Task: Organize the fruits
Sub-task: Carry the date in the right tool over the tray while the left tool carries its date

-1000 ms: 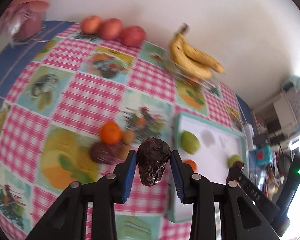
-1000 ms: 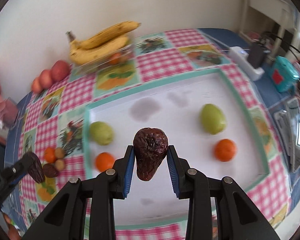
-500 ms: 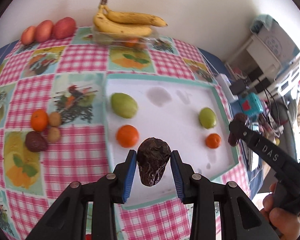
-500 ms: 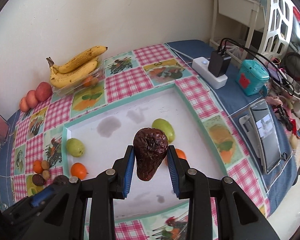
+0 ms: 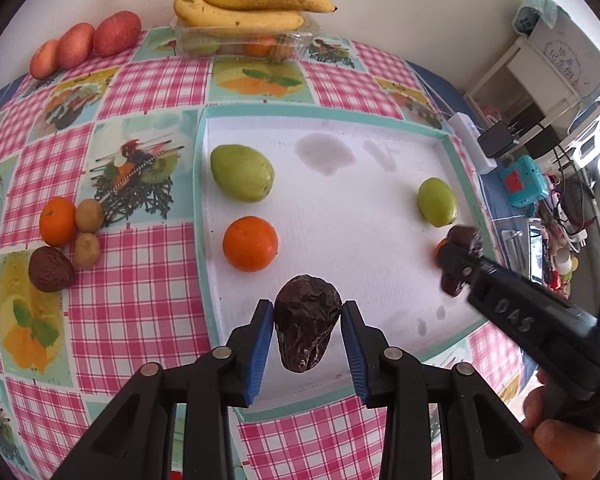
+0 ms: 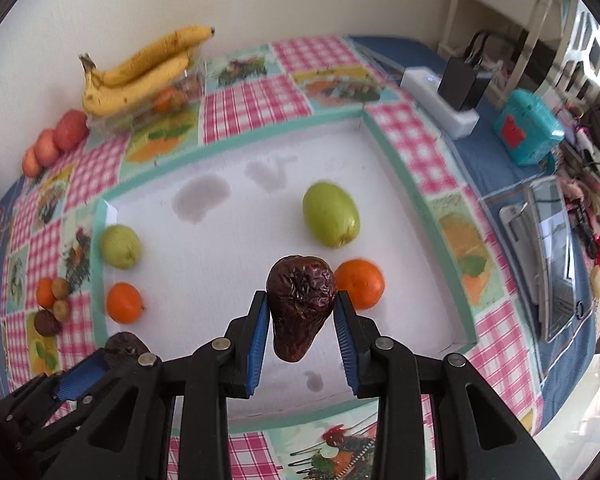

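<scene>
1. Wrinkled dark fruit (image 5: 306,330) pinched between left gripper (image 5: 307,336) jaws, above the white tray's (image 5: 380,240) near-left edge.
2. Right gripper (image 6: 301,330) clamps a second wrinkled fruit (image 6: 300,304) over the tray's right side.
3. Orange (image 5: 251,244) and green fruit (image 5: 242,178) lie beyond; probably lower each fruit nearer than its orange, release gently, avoid rolling.

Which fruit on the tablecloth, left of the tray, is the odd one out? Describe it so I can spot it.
Left of the white tray, a small cluster lies on the checked cloth. At its near end sits a dark fruit, beside an orange and two small tan fruits. It alone is brown and wrinkled.
</scene>
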